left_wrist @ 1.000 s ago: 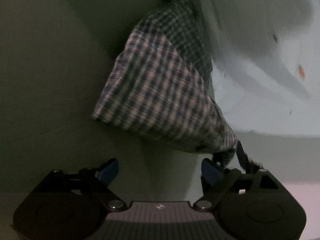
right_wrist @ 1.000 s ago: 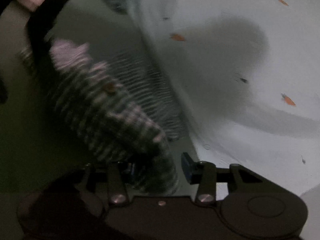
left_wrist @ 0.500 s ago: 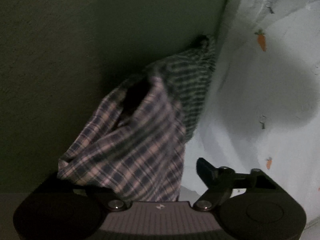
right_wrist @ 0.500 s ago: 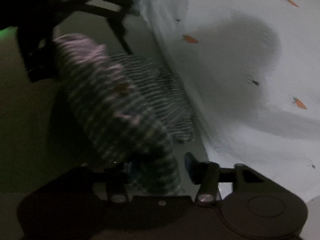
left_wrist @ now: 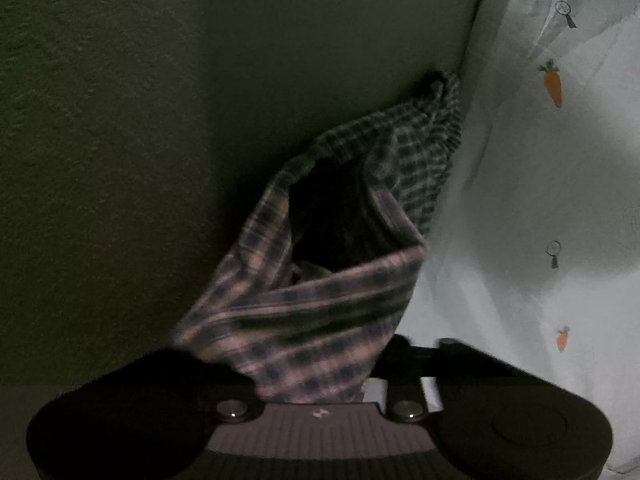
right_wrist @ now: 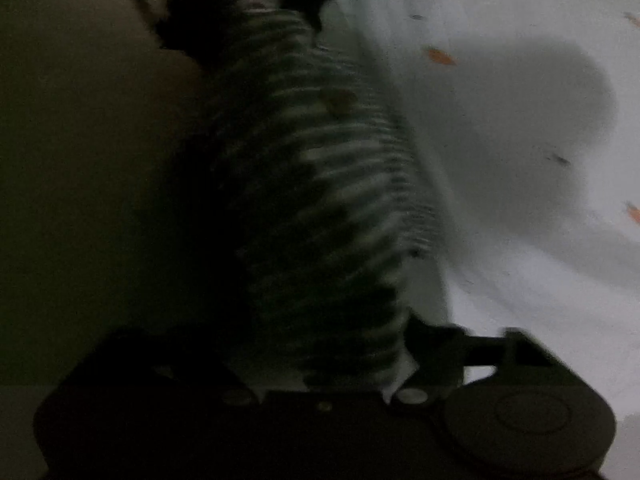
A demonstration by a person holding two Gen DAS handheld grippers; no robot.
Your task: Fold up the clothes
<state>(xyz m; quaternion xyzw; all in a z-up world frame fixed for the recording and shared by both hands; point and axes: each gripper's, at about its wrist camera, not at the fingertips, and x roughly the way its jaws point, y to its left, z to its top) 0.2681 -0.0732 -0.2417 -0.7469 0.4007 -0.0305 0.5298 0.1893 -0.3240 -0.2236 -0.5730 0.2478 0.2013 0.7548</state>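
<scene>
Garment: a soft checked cotton garment in navy and pale pink (left_wrist: 320, 320) is held up off the ground, bunched between the two claws, beside a dark olive wall and a white sheet.
Left claw: the left claw (left_wrist: 320, 380) has just been closing, and the cloth is seen pinched between its pads at a near edge.
Right claw: the right claw (right_wrist: 340, 360) has just been closing too; cloth lies between its jaws, but blur and dark prevent it being told whether the cloth is pressed.
Handling: the fabric is judged light, limp and non-fragile; it is likely to sag and twist, so hems or corners are best taken.
Surface: a white sheet printed with small orange carrots (left_wrist: 552, 200) is seen on the right.
Room: a dim, textured olive wall (left_wrist: 120, 120) fills the left.
</scene>
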